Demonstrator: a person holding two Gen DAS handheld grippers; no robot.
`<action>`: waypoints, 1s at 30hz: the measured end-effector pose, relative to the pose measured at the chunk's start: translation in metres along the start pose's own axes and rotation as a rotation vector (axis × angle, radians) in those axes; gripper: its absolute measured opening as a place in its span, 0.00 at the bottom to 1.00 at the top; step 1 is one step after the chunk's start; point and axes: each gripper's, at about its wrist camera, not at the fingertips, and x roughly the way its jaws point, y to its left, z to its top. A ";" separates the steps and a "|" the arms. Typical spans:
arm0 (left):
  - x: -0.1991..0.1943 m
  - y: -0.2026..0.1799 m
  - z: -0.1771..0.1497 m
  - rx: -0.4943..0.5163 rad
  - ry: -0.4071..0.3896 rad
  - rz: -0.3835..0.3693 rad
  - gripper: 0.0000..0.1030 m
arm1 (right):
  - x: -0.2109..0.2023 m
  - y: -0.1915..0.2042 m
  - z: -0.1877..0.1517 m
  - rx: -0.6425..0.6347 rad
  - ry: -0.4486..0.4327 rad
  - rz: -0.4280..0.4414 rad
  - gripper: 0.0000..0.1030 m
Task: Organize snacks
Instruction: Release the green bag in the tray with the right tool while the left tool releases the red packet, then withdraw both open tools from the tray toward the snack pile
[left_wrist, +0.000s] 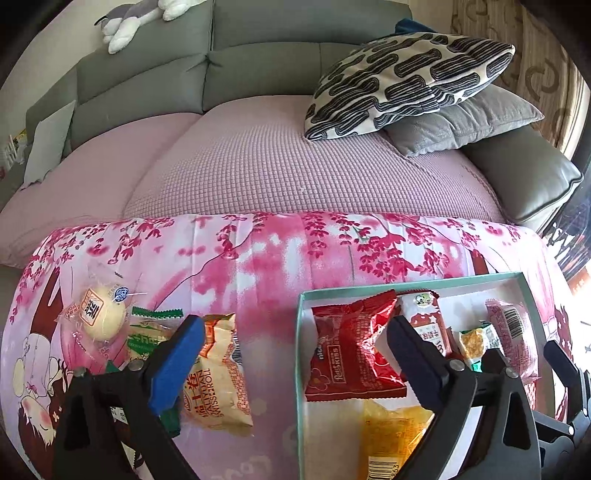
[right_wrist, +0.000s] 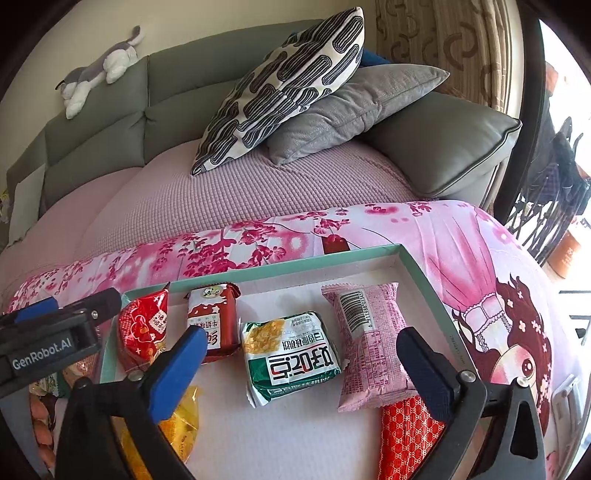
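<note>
A shallow teal-rimmed box (right_wrist: 258, 271) lies on a pink floral cloth (left_wrist: 258, 266). Inside it are a green packet (right_wrist: 291, 354), a pink packet (right_wrist: 369, 343), a shiny red packet (left_wrist: 351, 354), a dark red packet (right_wrist: 214, 321), a yellow packet (left_wrist: 391, 432) and a red patterned packet (right_wrist: 406, 435). My right gripper (right_wrist: 303, 369) stands open over the green packet without touching it. My left gripper (left_wrist: 295, 350) is open astride the box's left rim, with the shiny red packet by its right finger. Left of the box lie a Swiss roll packet (left_wrist: 218, 373), a green wafer packet (left_wrist: 147, 332) and a round bun packet (left_wrist: 99, 317).
Behind the cloth is a grey sofa (left_wrist: 258, 66) with a pink cover (left_wrist: 295, 166). A patterned cushion (left_wrist: 406, 81) lies on a grey one (left_wrist: 472, 125) at its right end. A plush toy (right_wrist: 99, 70) rests on the backrest. A dark railing (right_wrist: 546, 206) stands at far right.
</note>
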 end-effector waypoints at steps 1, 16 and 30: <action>0.000 0.002 0.000 -0.005 -0.002 0.003 0.97 | 0.001 0.000 0.000 0.001 0.004 -0.001 1.00; -0.015 0.016 -0.017 -0.025 0.044 -0.013 0.97 | -0.021 -0.005 -0.007 0.017 0.038 -0.014 1.00; -0.051 0.081 -0.086 -0.112 0.059 0.113 0.97 | -0.061 0.013 -0.055 -0.038 0.127 -0.033 1.00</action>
